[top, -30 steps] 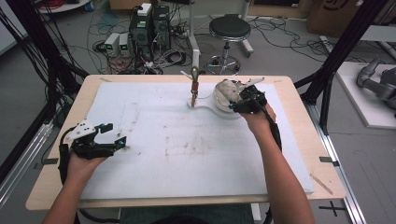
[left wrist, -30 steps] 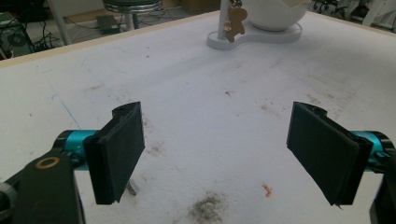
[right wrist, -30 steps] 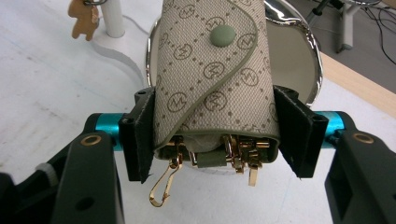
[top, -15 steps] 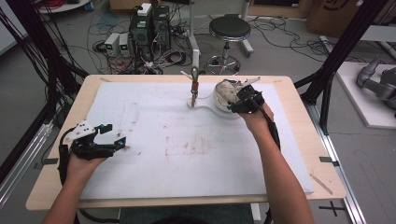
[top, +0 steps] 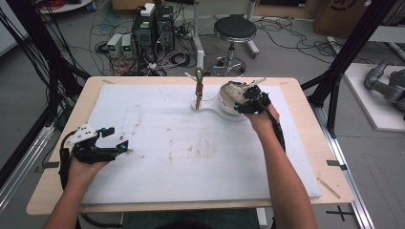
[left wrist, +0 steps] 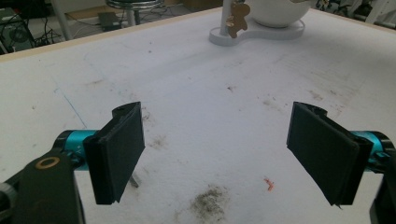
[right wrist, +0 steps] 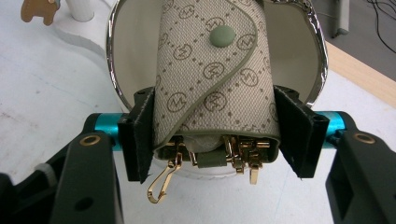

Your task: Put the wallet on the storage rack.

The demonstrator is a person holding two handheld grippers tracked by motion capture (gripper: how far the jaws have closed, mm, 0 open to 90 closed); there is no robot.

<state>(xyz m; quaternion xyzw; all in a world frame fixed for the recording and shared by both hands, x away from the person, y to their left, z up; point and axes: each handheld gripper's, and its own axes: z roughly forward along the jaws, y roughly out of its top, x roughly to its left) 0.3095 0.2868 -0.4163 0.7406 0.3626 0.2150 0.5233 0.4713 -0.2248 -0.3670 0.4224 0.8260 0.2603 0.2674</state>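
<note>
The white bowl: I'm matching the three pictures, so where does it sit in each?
High view: white bowl at the table's far edge, right of centre, at the right gripper.
Left gripper view: top edge, right of centre.
Right gripper view: upper middle, behind the key pouch.
Shared landmark: the small post with the brown figure.

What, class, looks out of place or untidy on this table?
The white mat is smudged with grey dirt. The patterned key case held by the right gripper lies half over the white bowl's rim, gold hooks dangling.

Light: even, bright room lighting from overhead.
Shadows: soft, faint on the white counter [top: 157, 143].
Glare: glints along the bowl's chrome rim [right wrist: 109, 51].
Focus: high view soft; close views sharper.
</note>
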